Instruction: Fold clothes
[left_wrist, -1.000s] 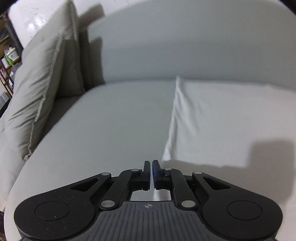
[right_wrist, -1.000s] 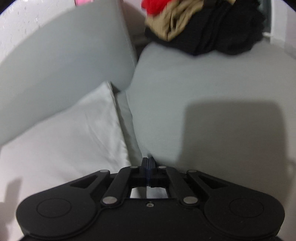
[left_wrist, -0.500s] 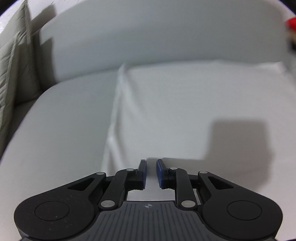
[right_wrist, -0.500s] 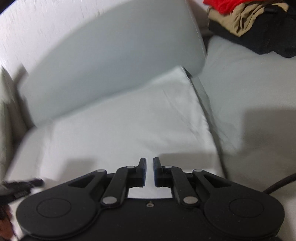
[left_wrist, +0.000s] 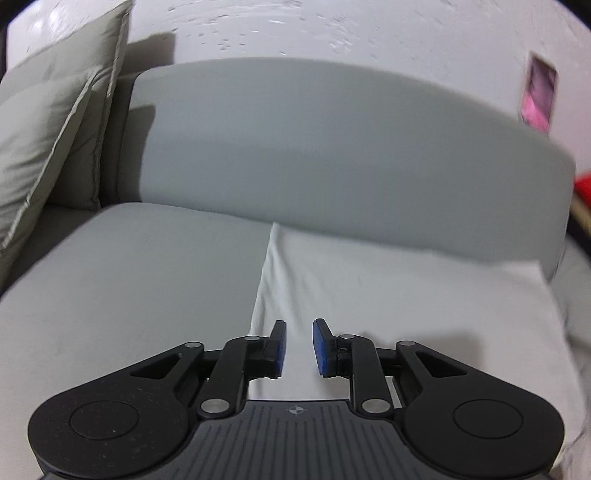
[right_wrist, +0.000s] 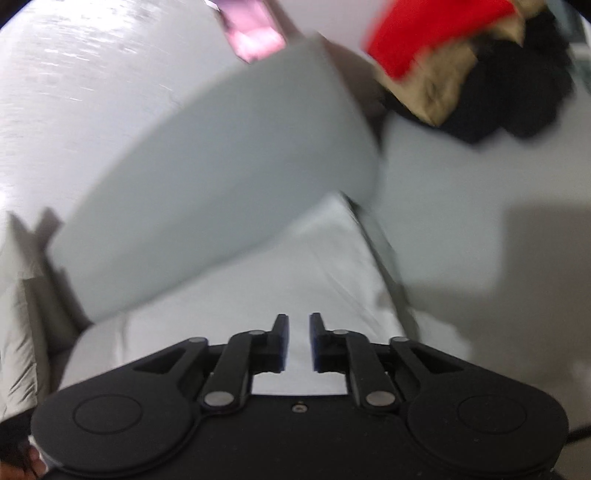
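A folded white garment (left_wrist: 406, 291) lies flat on the grey sofa seat (left_wrist: 129, 280) against the backrest. It also shows in the right wrist view (right_wrist: 295, 288). My left gripper (left_wrist: 298, 345) is open and empty above the garment's near left part. My right gripper (right_wrist: 298, 341) is open and empty above the garment's near edge. A pile of unfolded clothes, red (right_wrist: 424, 33), tan (right_wrist: 439, 88) and black (right_wrist: 517, 99), lies on the sofa at the far right.
The grey backrest (left_wrist: 332, 158) runs behind the garment. Beige cushions (left_wrist: 40, 147) stand at the sofa's left end. A white wall (left_wrist: 332, 33) with a pink picture (left_wrist: 537, 98) is behind. The sofa continues to the right (right_wrist: 480, 177).
Both grippers went from shut to open, letting go of the garment, and pulled back and up. The right wrist view swung left across the garment.
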